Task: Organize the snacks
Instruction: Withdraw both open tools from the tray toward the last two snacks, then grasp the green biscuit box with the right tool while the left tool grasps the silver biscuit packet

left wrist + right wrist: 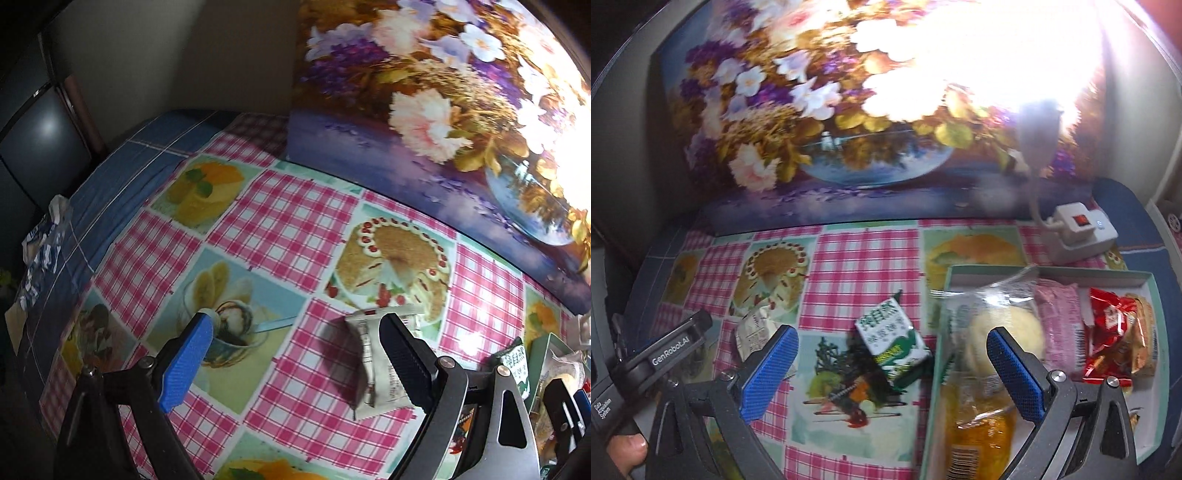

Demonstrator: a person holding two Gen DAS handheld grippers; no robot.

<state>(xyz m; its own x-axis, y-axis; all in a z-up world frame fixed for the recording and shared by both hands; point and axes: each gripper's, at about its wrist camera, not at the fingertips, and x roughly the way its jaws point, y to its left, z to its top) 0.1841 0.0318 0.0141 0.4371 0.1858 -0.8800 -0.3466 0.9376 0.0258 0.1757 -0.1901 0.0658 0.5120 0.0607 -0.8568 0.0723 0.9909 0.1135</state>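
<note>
Meanwhile, the left tool [295, 343] gapes wide beside a crinkly grey-white foil snack packet [373, 365] at lower centre on the checked tabletop [280, 221]; light and slippery, it looks best pinched at its sealed edge. The right tool [892, 354] hangs open, empty.

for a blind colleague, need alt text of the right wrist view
An open gripper hovers over a green snack packet on a checked tablecloth, beside a box of wrapped snacks. A flower painting stands behind.
</note>
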